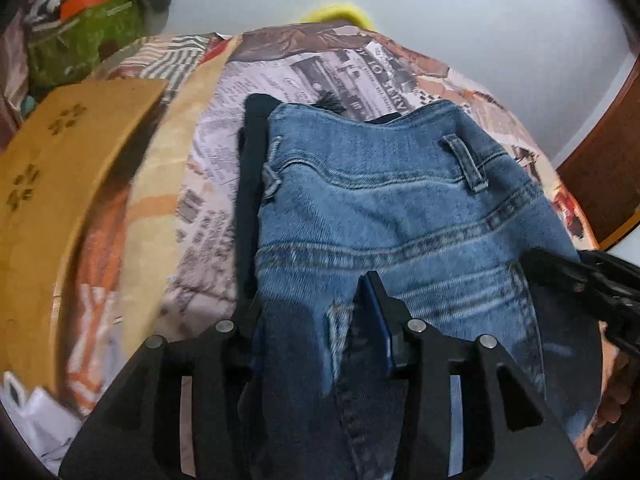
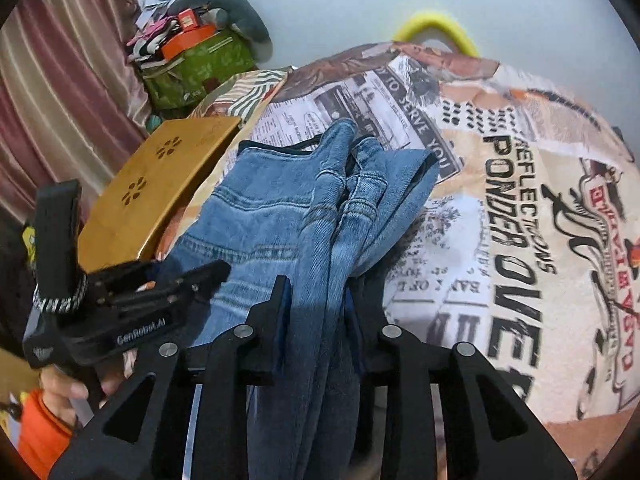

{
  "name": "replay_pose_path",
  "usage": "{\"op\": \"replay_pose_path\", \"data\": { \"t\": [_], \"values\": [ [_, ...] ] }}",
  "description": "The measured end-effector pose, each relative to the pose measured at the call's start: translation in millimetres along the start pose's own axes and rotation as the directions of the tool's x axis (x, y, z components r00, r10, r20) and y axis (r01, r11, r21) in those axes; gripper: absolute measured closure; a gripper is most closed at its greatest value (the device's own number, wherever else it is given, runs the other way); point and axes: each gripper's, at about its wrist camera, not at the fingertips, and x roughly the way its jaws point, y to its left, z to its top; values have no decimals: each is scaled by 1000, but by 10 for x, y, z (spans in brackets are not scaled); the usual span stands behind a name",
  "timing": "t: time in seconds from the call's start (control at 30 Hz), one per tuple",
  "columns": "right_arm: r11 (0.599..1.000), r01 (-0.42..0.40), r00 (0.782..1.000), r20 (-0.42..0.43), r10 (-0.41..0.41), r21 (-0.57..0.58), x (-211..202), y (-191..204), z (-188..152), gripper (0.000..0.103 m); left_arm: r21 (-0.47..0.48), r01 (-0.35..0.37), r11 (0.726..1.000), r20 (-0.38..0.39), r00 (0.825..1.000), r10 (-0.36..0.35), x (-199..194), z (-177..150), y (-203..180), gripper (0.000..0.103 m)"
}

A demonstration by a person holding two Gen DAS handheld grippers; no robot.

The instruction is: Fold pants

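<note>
Jeans [image 1: 380, 216] lie on the printed bedspread [image 1: 224, 152], waistband end away from us, a dark garment [image 1: 250, 184] under their left edge.

Left wrist view: we see a wooden board [image 1: 68, 184] along the left side of the bed, just beside the jeans but not touching them. A green box [image 1: 80, 40] with clutter on top sits in the far corner, a yellow object [image 1: 340, 12] pokes up behind the bed, and a white bag [image 1: 32, 412] sits low left. Left gripper [image 1: 310, 308] has denim bunched between its fingers; they are clamped on the jeans. The other tool comes in at the right edge, over the jeans' right side.

Right wrist view: we see the same board [image 2: 156, 196] and green box [image 2: 196, 68] on the left, a pink curtain [image 2: 52, 92] behind them, and the bedspread's big lettering on the right. Right gripper [image 2: 320, 300] holds a thick folded bundle of denim that runs up between its fingers, which are closed on the jeans [image 2: 256, 216]. Left tool sits at lower left, touching the same cloth, with the hand [image 2: 68, 392] under it.
</note>
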Motion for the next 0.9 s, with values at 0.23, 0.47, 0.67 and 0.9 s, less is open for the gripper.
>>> {"op": "replay_pose_path", "data": {
  "t": [0.23, 0.47, 0.67, 0.9],
  "values": [
    [999, -30, 987, 156, 31, -11, -861, 111, -254, 78, 67, -70, 995, 109, 992, 63, -958, -133, -131, 60],
    [996, -62, 931, 356, 81, -63, -2064, 422, -532, 78, 153, -93, 984, 328, 944, 38, -2430, -418, -555, 60],
    [988, -78, 850, 509, 135, -132, -3001, 849, -960, 78, 228, -89, 970, 497, 867, -38, -3668, -998, -1003, 60],
    [978, -40, 766, 622, 160, -202, -3657, 1300, -1587, 78, 243, -92, 966, 632, 771, -86, -4541, -1744, -1289, 60]
  ]
}}
